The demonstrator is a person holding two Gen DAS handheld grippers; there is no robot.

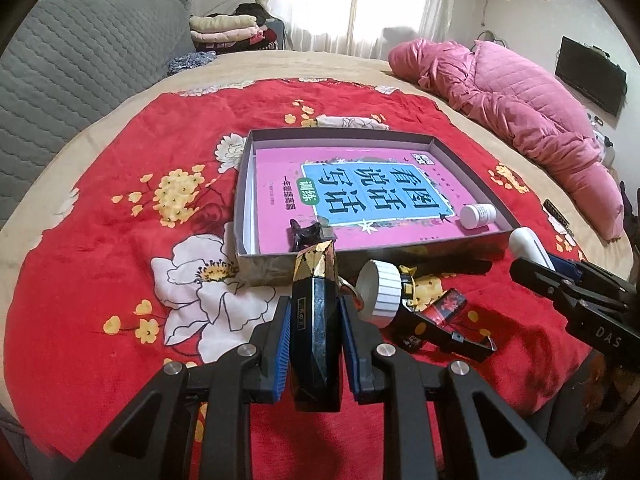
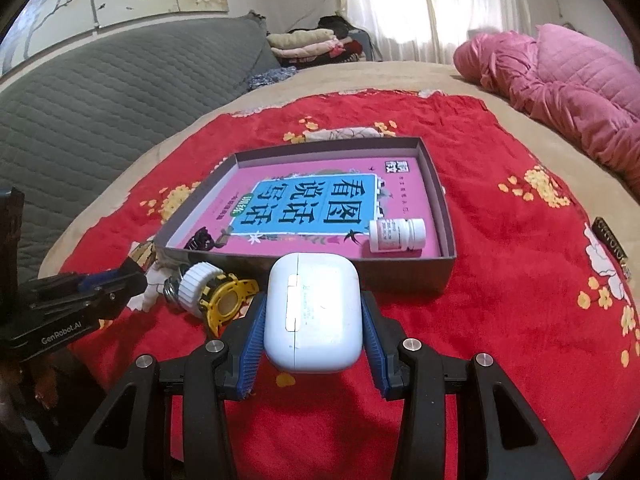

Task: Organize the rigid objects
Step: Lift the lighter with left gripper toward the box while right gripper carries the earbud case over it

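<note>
The shallow grey cardboard box tray (image 1: 472,156) is lying on a red floral plush blanket (image 1: 100,208) spread over a bed, and it is the landmark here. Inside the tray, a pink book with a blue title panel (image 1: 360,196) is covering the floor; a small white pill bottle (image 2: 396,234) is lying on its side in the tray's near right corner, and a small dark clip-like object (image 1: 306,236) is sitting at the near left.

Just in front of the tray's near wall, the left claw (image 1: 314,326) is gripping a faceted black bottle with a gold-flecked cap (image 1: 316,320), pads pressed on both sides. To the right of it, also before the tray, the right claw (image 2: 314,322) is clamping a white rounded earbud case (image 2: 316,312). Between them, a white ribbed-cap jar (image 1: 380,292), a yellow and black tape measure (image 2: 230,304) and a small red lighter-like piece (image 1: 448,306) are resting on the blanket.

Beyond the tray, a pink quilted duvet (image 1: 520,96) is heaped to the right, a grey quilted headboard (image 1: 80,72) is standing to the left, folded clothes (image 1: 228,28) are stacked behind, and white curtains (image 1: 340,4) are glowing with daylight.
</note>
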